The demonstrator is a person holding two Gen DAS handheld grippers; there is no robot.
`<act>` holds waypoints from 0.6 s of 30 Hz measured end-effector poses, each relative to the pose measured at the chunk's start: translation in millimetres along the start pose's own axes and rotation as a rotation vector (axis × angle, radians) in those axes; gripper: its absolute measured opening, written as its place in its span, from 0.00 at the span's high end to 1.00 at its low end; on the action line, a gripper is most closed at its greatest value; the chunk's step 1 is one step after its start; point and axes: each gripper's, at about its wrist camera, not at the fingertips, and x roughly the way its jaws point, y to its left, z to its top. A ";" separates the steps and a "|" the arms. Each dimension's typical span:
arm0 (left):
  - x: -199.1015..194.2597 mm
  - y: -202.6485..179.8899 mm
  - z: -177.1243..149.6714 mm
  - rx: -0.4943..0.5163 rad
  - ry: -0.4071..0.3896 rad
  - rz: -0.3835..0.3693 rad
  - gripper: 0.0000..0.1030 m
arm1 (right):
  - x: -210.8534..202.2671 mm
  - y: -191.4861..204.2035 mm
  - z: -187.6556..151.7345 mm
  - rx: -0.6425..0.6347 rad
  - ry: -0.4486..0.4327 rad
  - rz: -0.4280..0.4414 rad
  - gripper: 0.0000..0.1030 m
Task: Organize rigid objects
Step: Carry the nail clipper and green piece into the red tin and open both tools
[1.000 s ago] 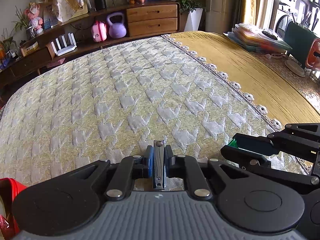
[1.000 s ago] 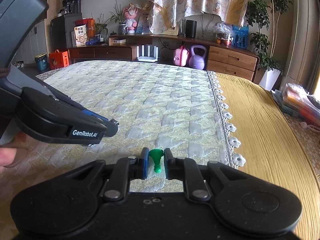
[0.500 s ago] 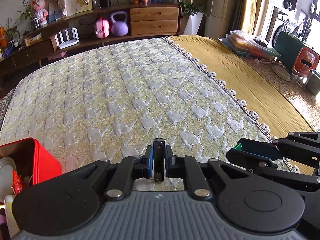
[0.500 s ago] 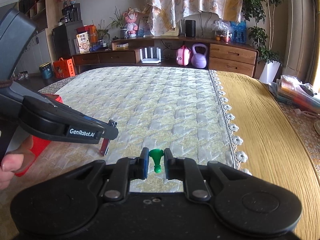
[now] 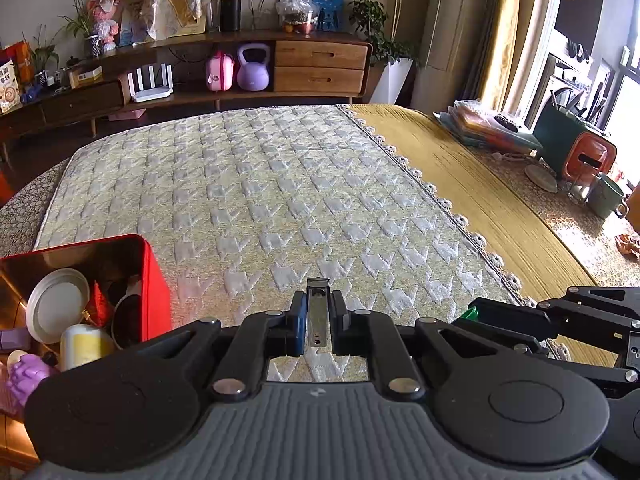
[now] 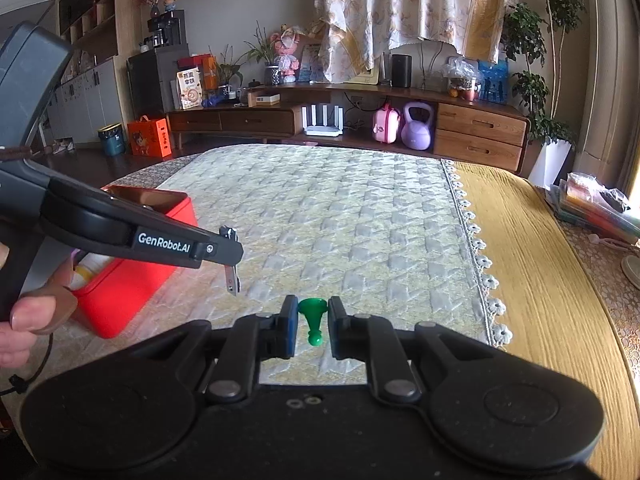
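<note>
Left wrist: left gripper (image 5: 318,326) clamps nail clipper (image 5: 318,316), right gripper (image 6: 313,326) pinches green pawn (image 6: 313,318); both likely headed for red tin (image 5: 154,284) at 9 o'clock.

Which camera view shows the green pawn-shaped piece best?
The right wrist view: the green piece shows whole, pinched between the right gripper pads. In the left wrist view only a green sliver shows at that gripper's tip.
</note>
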 end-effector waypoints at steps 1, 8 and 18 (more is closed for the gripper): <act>-5.5 1.9 -1.7 -0.002 -0.002 0.001 0.89 | -2.3 4.7 1.7 -0.005 -0.001 0.006 0.86; -41.5 24.7 -10.7 -0.031 -0.022 0.007 0.89 | -13.6 35.0 12.2 -0.031 -0.019 0.042 0.86; -82.4 80.2 -21.3 -0.099 -0.059 0.046 0.89 | -12.7 81.7 28.6 -0.075 -0.038 0.083 0.86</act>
